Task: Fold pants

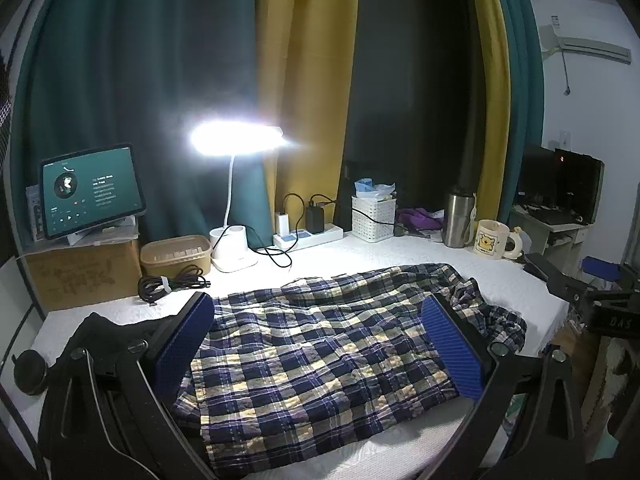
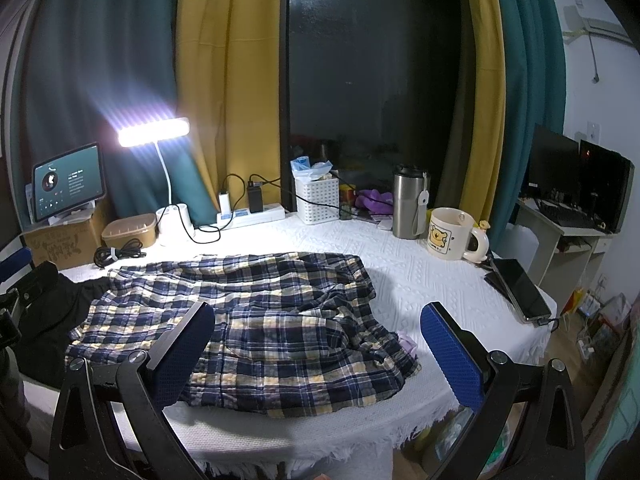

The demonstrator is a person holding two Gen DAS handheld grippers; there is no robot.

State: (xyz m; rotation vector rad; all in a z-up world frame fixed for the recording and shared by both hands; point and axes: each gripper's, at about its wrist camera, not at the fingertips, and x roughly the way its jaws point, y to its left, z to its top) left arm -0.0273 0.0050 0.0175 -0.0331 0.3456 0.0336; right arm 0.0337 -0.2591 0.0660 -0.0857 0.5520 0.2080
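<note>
Plaid pants [image 1: 320, 340] lay crumpled lengthwise along the tabletop's [image 2: 420, 272] front edge; left gripper [image 1: 320, 344] spread wide and empty directly over them, right gripper [image 2: 320, 348], likewise wide and empty, at their right end.

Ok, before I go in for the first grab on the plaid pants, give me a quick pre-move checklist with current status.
1. Left gripper open, holding nothing: ok.
2. Right gripper open, holding nothing: ok.
3. Plaid pants lying on the white tablecloth: ok.
4. Pants smoothed flat: not ok, the end near the right gripper is bunched.
5. Nothing lying on the pants: ok; mug and phone sit apart.
6. Waistband and leg ends identified: cannot tell.
</note>
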